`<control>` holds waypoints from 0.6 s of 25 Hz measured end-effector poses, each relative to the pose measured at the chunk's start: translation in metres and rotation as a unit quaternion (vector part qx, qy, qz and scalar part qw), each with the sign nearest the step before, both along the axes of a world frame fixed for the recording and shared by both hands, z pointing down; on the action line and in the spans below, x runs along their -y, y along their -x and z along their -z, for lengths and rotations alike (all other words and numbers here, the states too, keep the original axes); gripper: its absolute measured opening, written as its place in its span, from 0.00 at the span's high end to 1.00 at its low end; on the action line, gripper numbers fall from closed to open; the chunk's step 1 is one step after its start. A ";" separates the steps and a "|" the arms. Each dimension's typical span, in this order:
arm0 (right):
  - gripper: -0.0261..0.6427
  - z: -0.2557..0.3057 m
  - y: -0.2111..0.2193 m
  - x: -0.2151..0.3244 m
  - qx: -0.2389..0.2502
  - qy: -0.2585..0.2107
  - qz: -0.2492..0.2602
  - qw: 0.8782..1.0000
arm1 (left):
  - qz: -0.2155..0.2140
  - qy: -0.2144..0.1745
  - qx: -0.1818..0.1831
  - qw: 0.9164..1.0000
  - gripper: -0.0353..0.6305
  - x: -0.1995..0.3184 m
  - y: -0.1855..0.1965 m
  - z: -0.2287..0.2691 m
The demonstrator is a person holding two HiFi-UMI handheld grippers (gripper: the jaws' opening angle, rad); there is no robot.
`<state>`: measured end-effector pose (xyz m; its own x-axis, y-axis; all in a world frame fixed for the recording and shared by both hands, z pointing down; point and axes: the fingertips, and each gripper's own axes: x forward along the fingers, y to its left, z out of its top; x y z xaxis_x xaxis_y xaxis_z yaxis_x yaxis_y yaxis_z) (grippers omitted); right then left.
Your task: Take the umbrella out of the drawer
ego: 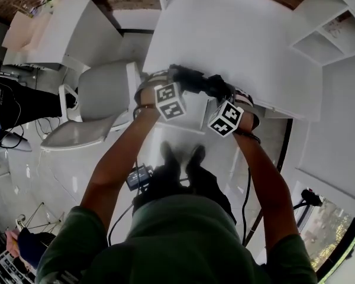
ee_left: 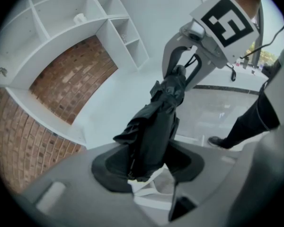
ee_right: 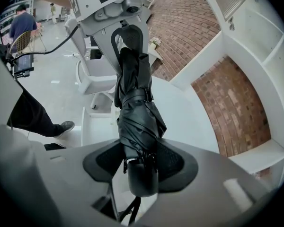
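The umbrella point(ego: 198, 81) is black and folded short, its cloth bunched and bound by a strap point(ee_right: 135, 97). It is up in the air, roughly level, seemingly in front of the white tabletop point(ego: 236, 34). The left gripper point(ee_left: 149, 162) clamps its cloth end, and the right gripper point(ee_right: 139, 160) clamps it near the round handle point(ee_right: 142, 176).

left claw point(ego: 178, 80), right claw point(ego: 223, 93), both clamped
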<state>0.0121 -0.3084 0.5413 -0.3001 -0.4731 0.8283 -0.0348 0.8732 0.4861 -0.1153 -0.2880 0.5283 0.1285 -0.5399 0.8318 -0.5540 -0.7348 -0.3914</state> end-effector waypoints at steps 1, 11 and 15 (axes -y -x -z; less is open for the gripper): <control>0.65 0.003 0.004 0.002 0.001 -0.005 0.001 1.000 | 0.001 -0.004 0.000 1.000 0.66 0.002 0.003 0.003; 0.64 0.021 0.029 0.041 0.001 -0.041 0.018 0.999 | 0.015 -0.031 -0.010 0.999 0.66 0.038 0.025 0.020; 0.64 0.014 0.038 0.063 -0.004 -0.052 0.022 0.998 | 0.023 -0.035 -0.015 0.999 0.66 0.057 0.034 0.014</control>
